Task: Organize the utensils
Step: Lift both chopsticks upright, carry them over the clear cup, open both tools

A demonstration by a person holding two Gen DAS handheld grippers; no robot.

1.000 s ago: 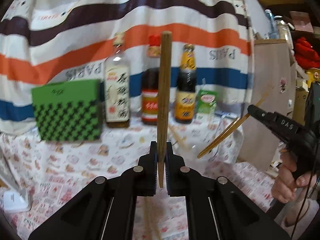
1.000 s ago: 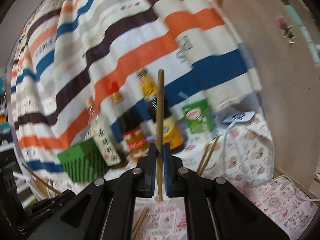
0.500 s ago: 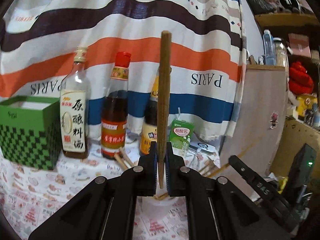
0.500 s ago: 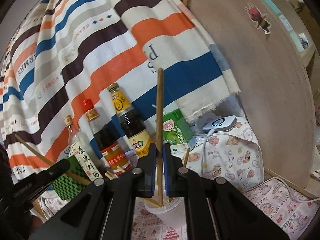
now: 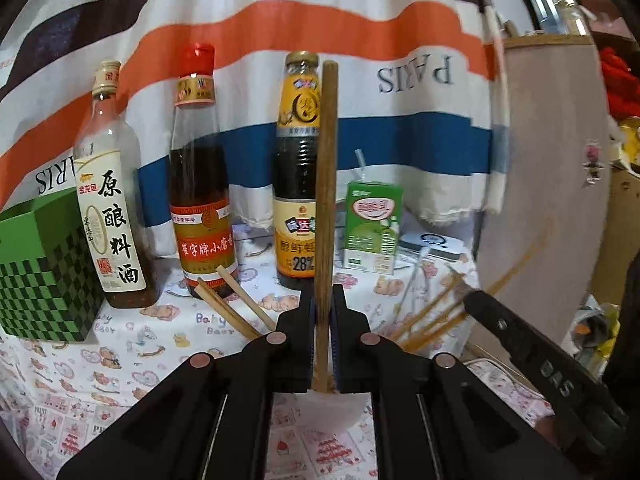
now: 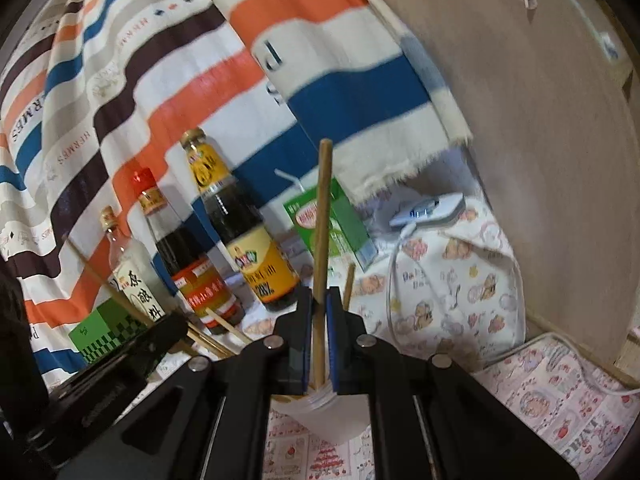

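My left gripper [image 5: 321, 344] is shut on a wooden chopstick [image 5: 326, 184], held upright with its lower end over a translucent white cup [image 5: 320, 408]. Several chopsticks [image 5: 228, 304] lean out of the cup. My right gripper [image 6: 320, 340] is shut on another wooden chopstick [image 6: 322, 232], its lower end at the mouth of the same cup [image 6: 320, 416]. The right gripper also shows at the right of the left wrist view [image 5: 532, 348], the left gripper at the left of the right wrist view [image 6: 120, 356]. The two grippers stand close over the cup.
Three sauce bottles [image 5: 200, 184] stand in a row at the back, with a green drink carton [image 5: 372, 228] and a green checked box [image 5: 36, 272]. A white charger with a cable [image 6: 432, 208] lies near a wooden board [image 6: 540, 140]. A striped cloth hangs behind.
Both grippers have moved in towards the bottles and down over the cup, each still holding its chopstick. The chopstick ends now sit at the cup's mouth.
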